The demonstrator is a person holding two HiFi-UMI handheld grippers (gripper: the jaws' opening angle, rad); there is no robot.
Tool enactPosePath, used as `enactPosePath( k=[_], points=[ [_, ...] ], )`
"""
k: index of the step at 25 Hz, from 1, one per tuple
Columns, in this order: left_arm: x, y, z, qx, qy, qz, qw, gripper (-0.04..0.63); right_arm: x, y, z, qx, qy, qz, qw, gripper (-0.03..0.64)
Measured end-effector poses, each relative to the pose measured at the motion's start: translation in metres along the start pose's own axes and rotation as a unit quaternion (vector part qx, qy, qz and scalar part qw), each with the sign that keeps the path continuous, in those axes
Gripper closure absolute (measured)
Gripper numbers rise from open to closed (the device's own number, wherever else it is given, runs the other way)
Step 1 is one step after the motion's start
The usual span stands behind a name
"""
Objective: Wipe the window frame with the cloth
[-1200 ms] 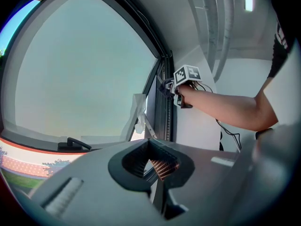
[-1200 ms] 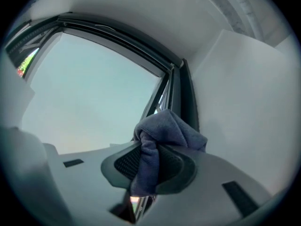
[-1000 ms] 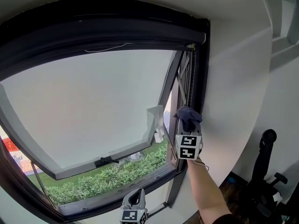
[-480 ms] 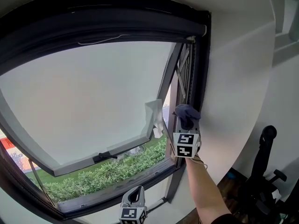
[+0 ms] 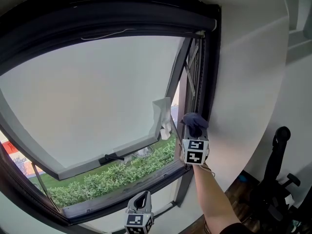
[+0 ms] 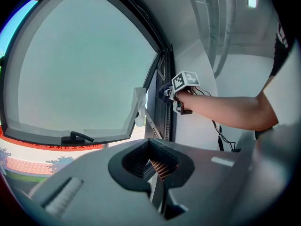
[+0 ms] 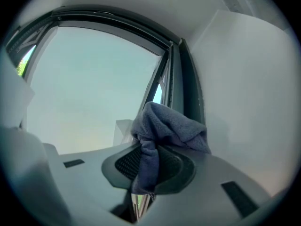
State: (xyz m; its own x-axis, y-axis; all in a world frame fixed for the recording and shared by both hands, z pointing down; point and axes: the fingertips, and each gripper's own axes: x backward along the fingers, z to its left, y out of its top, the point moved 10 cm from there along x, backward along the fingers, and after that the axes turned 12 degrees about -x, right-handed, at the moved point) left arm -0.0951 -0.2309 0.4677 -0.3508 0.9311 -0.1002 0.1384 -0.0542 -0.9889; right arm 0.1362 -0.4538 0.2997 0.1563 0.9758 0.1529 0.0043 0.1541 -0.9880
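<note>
Fleecy blue-grey cloth wad in the right gripper

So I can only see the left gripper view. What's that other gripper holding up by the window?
Observer: The right gripper has its jaws shut on a blue-grey cloth, bunched up above them.
Operator: Is the cloth at the frame?
Observer: In the head view it sits right beside the dark window frame, low on its right side. I can't confirm contact.
Operator: And where's my gripper?
Observer: The left gripper hangs low, by the frame's bottom rail, well apart from the cloth.
</note>
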Motion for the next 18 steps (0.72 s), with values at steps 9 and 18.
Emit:
enactPosePath(
  k=[9, 18],
  points=[
    [0.002, -0.013, 0.003, -0.023, -0.004, -0.003, 0.9997, 0.586, 0.003, -0.025, 0.0, -0.016, 0.007, 0.025, 1.0, 0.551],
    [0.007, -0.018, 0.003, -0.021, 0.001, 0.004, 0.9998, 0.586, 0.004, -0.036, 0.0, -0.022, 0.0, 0.039, 0.999, 0.551]
  ],
)
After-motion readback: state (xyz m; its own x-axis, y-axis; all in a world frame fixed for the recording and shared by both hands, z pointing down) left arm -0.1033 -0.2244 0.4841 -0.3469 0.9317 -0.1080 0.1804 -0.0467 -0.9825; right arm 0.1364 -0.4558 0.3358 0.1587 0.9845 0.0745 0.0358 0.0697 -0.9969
